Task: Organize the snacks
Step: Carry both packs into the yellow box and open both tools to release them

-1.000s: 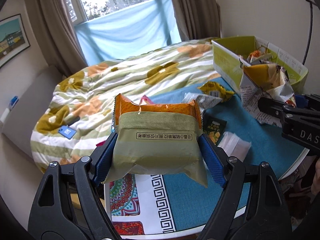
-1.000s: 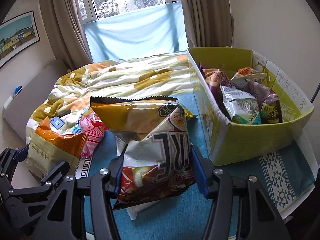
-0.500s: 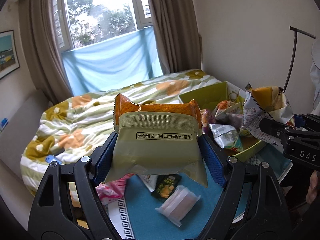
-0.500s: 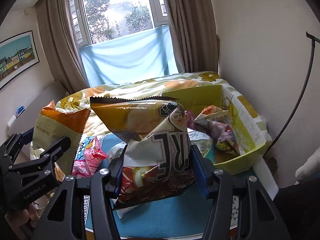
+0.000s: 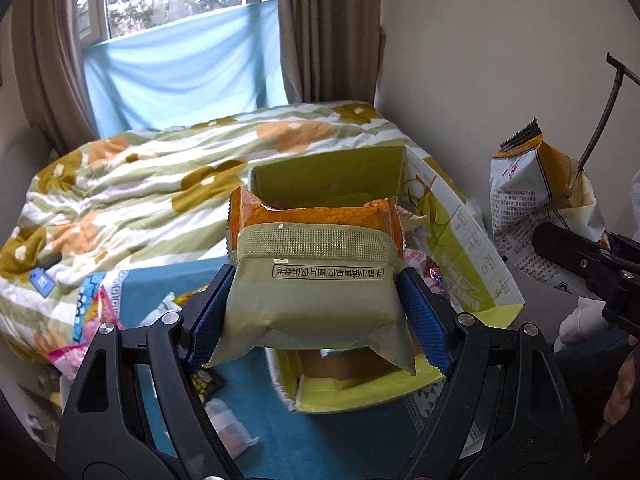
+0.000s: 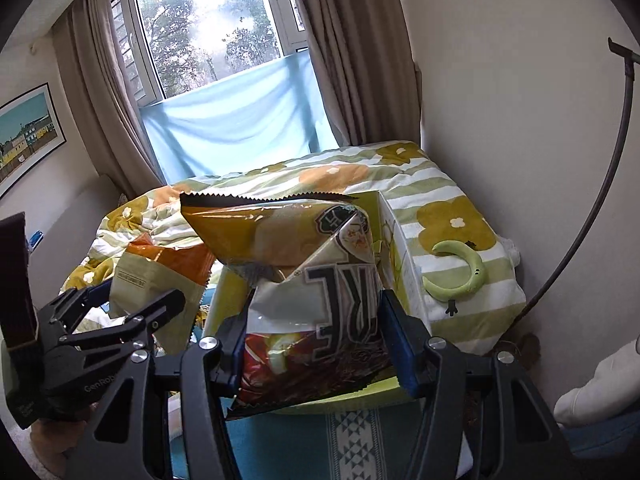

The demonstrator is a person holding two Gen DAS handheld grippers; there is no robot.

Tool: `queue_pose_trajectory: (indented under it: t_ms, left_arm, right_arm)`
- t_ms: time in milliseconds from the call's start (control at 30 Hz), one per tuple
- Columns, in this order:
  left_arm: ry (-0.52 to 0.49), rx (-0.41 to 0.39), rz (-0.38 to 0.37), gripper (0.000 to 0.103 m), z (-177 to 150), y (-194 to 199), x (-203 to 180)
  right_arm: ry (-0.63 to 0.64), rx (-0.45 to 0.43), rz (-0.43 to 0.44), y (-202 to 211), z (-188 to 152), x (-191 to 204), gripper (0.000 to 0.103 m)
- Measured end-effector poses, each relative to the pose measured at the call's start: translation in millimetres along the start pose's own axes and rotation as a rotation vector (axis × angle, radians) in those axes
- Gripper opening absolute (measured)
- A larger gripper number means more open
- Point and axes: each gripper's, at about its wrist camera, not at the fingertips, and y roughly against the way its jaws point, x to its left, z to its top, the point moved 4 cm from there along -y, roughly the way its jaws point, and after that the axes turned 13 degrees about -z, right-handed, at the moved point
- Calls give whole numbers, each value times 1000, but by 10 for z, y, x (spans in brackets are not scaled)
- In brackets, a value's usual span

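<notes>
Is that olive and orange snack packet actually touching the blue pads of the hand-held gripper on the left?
Touching. The left wrist view shows both blue pads pressed flat against the sides of the olive and orange packet, which the left hand-held gripper holds above the green box.

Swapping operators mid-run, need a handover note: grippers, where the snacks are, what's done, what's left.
Left gripper: shut on the olive-and-orange packet, held above the green box.
Right gripper: shut on the yellow-and-white chip bag, also at the box.
Done: some snacks already lie in the box.
Left: release both bags into the box, then collect the loose packets on the blue cloth, among them the pink packet and a clear pouch.
</notes>
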Motion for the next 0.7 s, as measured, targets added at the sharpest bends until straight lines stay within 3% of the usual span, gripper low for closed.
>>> queue_pose_trajectory:
  t_ms: [167, 200, 233, 267, 700]
  left_arm:
    - [50, 27, 21, 83, -71, -265, -106]
    - [61, 29, 14, 89, -75, -283, -117]
    - [69, 34, 16, 102, -77, -298, -125]
    - [71, 34, 27, 103, -82, -287, -116]
    - [119, 15, 129, 103, -276, 95, 119]
  right_arm:
    - [30, 63, 47, -303, 28, -200, 53]
    - [40, 73, 56, -352, 30, -226, 53]
    - [47, 83, 67, -408, 27, -235, 53]
    - [50, 93, 78, -434, 19, -242, 53]
    - [64, 141, 141, -652, -77, -238, 53]
